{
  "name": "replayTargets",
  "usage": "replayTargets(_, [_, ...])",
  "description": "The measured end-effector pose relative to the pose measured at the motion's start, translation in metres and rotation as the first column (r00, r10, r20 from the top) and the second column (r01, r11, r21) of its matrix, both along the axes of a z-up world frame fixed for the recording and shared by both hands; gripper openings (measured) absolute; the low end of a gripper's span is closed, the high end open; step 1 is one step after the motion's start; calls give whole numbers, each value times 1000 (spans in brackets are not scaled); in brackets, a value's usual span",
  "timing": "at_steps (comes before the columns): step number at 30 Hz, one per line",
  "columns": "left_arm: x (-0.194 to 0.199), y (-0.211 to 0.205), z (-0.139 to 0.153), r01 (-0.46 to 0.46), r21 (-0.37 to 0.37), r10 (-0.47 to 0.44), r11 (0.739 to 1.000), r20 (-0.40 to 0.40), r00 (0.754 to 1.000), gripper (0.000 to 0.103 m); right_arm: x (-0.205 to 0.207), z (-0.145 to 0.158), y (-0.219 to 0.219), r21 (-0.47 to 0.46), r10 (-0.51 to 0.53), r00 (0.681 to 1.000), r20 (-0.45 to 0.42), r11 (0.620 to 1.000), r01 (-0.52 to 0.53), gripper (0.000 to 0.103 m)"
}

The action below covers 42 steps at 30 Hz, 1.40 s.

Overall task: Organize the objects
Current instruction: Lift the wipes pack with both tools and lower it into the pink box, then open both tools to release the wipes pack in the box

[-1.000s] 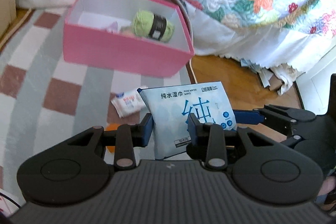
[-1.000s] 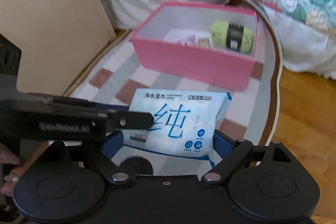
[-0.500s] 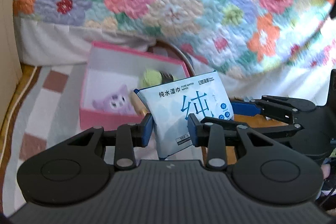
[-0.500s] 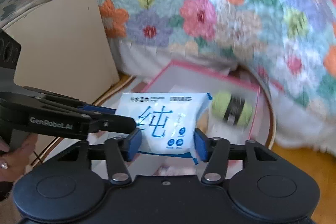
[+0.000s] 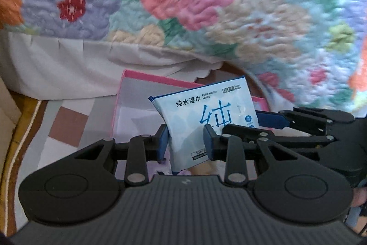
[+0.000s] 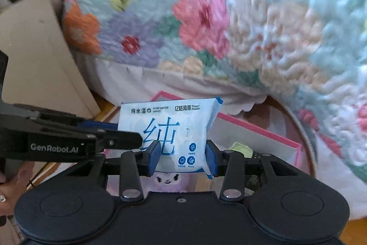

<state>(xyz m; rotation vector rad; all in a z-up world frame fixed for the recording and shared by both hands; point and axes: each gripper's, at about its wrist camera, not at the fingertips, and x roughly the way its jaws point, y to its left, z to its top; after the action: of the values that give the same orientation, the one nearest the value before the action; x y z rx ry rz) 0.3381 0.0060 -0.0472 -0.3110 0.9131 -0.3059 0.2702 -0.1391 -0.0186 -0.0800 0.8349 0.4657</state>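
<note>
A white and blue wet wipes pack (image 5: 206, 121) hangs upright over the open pink box (image 5: 146, 82). My left gripper (image 5: 185, 141) pinches its lower left part, and the jaws are still closing on it. My right gripper (image 6: 182, 153) grips the pack (image 6: 169, 128) at its lower edge, and its jaws are also still closing, pads against both sides. Each gripper shows in the other's view, the right gripper (image 5: 275, 118) reaching in from the right and the left gripper (image 6: 119, 137) from the left. Under the pack in the box (image 6: 259, 128) lie a green yarn ball (image 6: 240, 146) and a purple plush toy (image 6: 167, 178).
A flowered quilt (image 5: 183, 4) with a white skirt hangs close behind the box. The box stands on a checked rug (image 5: 68, 125). A cardboard panel (image 6: 34, 49) leans at the left. A person's hand (image 6: 9, 187) holds the left gripper's handle.
Both grippers carried the wipes pack forward from the rug to above the pink box. The right gripper's jaws went from wide around the pack to closed on it.
</note>
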Motion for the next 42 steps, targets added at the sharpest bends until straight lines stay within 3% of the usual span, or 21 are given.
replayTargets(9, [55,-4,-49,-6,57,13,998,-129,992,29,52,-63,6,54,-30,992,-124,998,37,46])
replayTargets(15, [76,-16,-59,36,145,-15,989,-147,989,30,68,-85,-5,101,-60,980,-191,992,80,46])
replayTargets(19, [85,-18,-63,31,153,-7,988,-156,988,30,75,-98,-11,146,-68,960,-270,983,110,46])
replayTargets(22, [87,-23,-65,37,183,-12,982,-136,991,30,72,-103,-7,114,-56,965,-258,990,88,46])
replayTargets(25, [88,-29,-68,18,225,3,974,-95,995,31,74,-104,-1,70,-65,966,-250,994,85,43])
replayTargets(29, [84,-31,-68,24,239,1,971,-104,995,46,79,-108,8,-28,-121,961,-251,993,118,44])
replayTargets(33, [69,-17,-62,4,207,27,978,-146,989,53,67,-100,8,-9,-131,961,-243,991,133,48])
replayTargets(42, [20,2,-26,17,191,22,982,-200,980,61,12,-46,3,45,-80,980,-182,995,89,59])
